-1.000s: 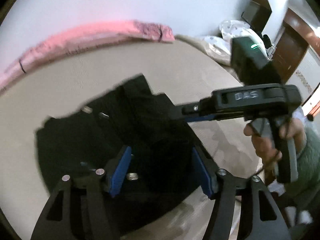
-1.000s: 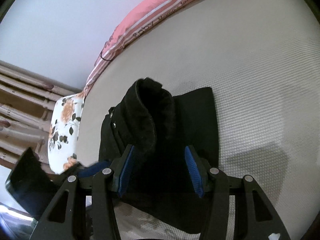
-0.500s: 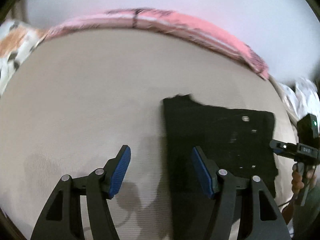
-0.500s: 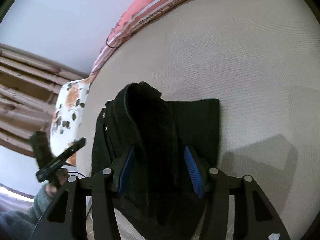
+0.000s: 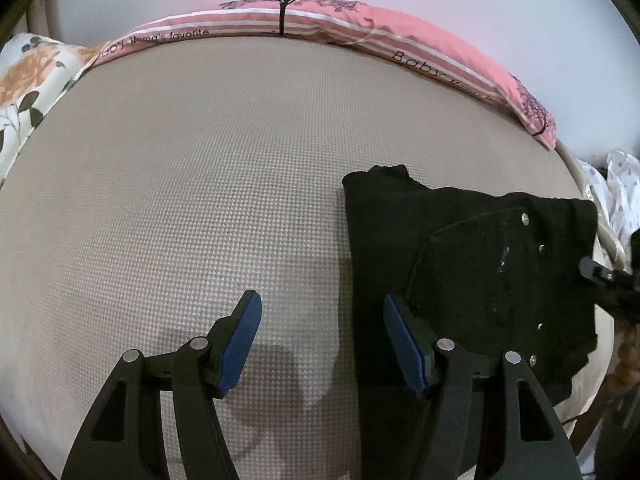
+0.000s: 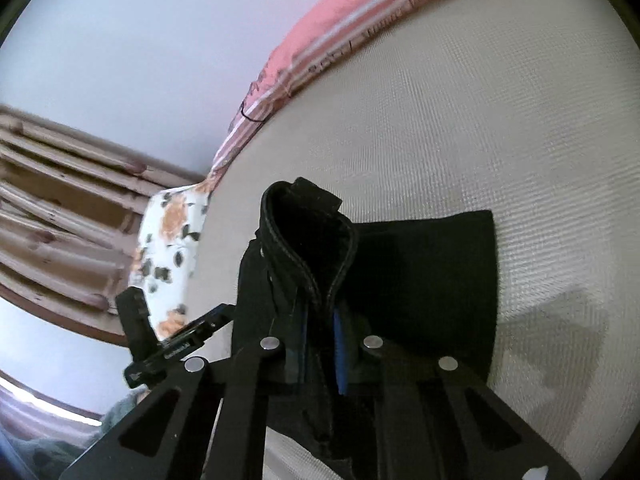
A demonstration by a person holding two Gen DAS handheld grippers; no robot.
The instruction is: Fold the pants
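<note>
The black pants [image 5: 472,264] lie folded in a compact rectangle on the beige bed, at the right of the left wrist view. My left gripper [image 5: 320,340] is open and empty, over bare mattress just left of the pants. My right gripper [image 6: 320,348] is shut on a raised fold of the black pants [image 6: 420,272], which stands up between its blue pads. It also shows at the right edge of the left wrist view [image 5: 604,280].
A pink striped pillow [image 5: 360,32] runs along the bed's far edge by the white wall. A floral pillow [image 5: 28,80] lies at the left end. The beige mattress [image 5: 180,200] stretches wide to the left of the pants.
My left gripper has let go of the pants and drawn back to the left. My right gripper has shut on the raised fold of the pants.
</note>
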